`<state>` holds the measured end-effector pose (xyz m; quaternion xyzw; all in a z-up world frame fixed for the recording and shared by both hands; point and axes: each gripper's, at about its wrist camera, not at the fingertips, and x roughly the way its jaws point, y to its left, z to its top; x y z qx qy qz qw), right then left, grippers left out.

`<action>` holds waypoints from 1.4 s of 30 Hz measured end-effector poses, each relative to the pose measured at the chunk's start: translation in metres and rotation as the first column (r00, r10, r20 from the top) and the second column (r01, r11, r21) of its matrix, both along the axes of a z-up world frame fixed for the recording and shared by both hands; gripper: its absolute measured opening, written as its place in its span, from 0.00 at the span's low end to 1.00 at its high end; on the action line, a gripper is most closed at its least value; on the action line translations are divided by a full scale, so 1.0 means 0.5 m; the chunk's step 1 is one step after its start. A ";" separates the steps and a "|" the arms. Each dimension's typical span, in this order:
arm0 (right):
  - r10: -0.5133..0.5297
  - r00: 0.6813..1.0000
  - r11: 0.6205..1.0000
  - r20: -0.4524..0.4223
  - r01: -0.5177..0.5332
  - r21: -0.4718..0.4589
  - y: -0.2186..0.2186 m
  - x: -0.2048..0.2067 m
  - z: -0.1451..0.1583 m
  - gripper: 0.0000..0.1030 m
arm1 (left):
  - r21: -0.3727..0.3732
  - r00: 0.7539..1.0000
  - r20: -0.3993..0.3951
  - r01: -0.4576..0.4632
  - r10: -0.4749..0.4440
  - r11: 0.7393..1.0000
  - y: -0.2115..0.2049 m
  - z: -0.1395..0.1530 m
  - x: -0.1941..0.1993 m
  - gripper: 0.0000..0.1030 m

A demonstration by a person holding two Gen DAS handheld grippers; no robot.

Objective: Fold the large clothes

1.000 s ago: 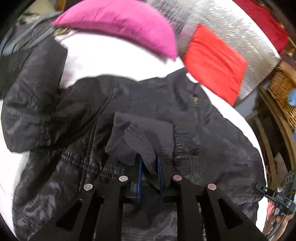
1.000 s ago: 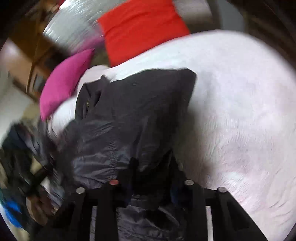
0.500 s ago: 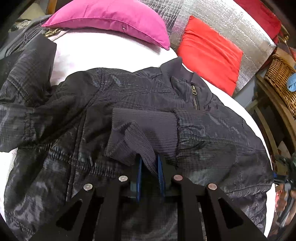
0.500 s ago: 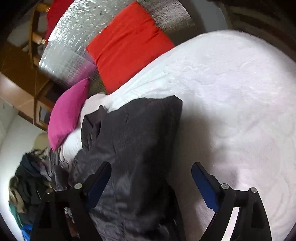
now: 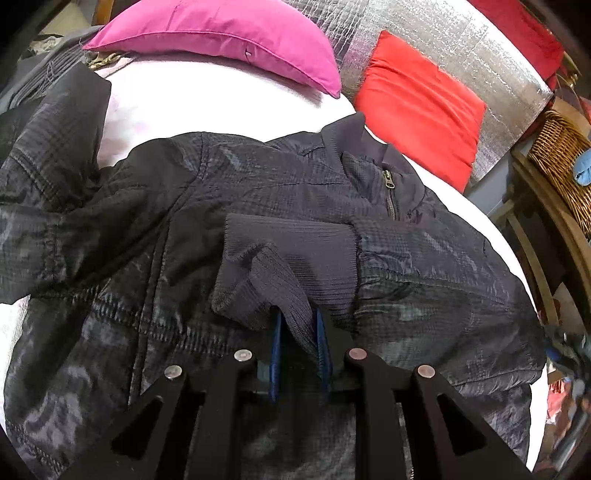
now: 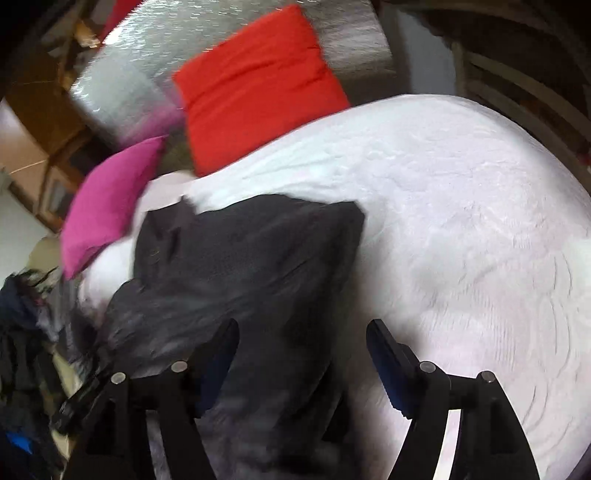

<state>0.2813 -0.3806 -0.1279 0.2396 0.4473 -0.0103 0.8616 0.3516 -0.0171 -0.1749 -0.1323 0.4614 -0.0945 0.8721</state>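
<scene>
Left wrist view: close over the black jacket (image 5: 155,229), angled down toward the headboard. Right wrist view: higher, blurred, facing likewise. Shared: jacket, pink pillow (image 5: 221,33), red cushion (image 6: 255,85).

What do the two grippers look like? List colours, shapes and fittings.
Both look alike. The left gripper has black angular finger frames with triangular cut-outs, round silver rivets and blue pads inside the fingers. The right gripper shows the same black frames, silver rivets and blue pads. No cables, markings, hands or sleeves show.
</scene>
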 end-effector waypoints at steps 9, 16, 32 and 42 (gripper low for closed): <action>0.046 0.997 0.999 -0.057 -0.047 -0.022 0.018 -0.030 -0.033 0.32 | 0.030 1.000 -0.018 0.002 -0.001 1.000 -0.011 0.002 0.011 0.21; -0.011 0.991 0.997 0.130 0.021 -0.080 0.035 -0.099 0.081 0.67 | 0.088 0.992 0.097 -0.096 0.087 0.992 0.014 0.096 -0.029 0.64; 0.098 0.994 0.994 0.053 -0.101 0.041 0.038 -0.062 -0.022 0.68 | 0.103 0.993 0.003 -0.117 0.118 0.988 0.015 0.035 0.020 0.68; 0.115 0.992 0.992 0.046 -0.117 0.043 0.051 -0.066 -0.028 0.68 | 0.252 0.988 -0.084 -0.103 0.128 0.962 0.019 -0.007 0.066 0.60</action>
